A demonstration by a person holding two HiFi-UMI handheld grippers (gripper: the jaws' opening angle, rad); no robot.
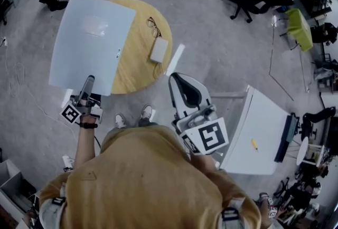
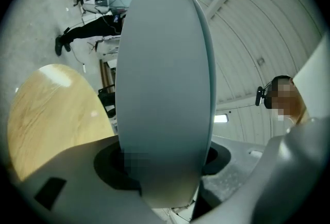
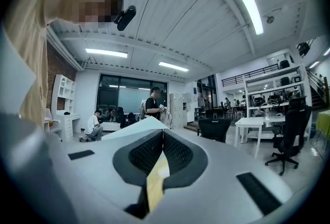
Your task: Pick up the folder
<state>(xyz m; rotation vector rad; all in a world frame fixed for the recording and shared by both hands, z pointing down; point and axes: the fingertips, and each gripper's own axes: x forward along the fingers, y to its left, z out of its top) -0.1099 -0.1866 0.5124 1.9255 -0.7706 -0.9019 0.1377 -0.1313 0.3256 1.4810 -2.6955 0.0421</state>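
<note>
**Folder lifted, clamped in left gripper**

Folder (image 1: 92, 38) is off the round wooden table (image 1: 140, 67) and held above it. Its near edge is pinched between the jaws of my left gripper (image 1: 87, 86). The left gripper view shows the pale sheet filling the gap, with pads pressing both faces. My right gripper (image 1: 179, 83) sits level beside me, jaws closed together on nothing. I judge the step in hand to be the lift, with the pick mostly done. The next move calls for a firm clamp and a steady wrist: the wide folder is held by one edge and could sag or swing.
</note>
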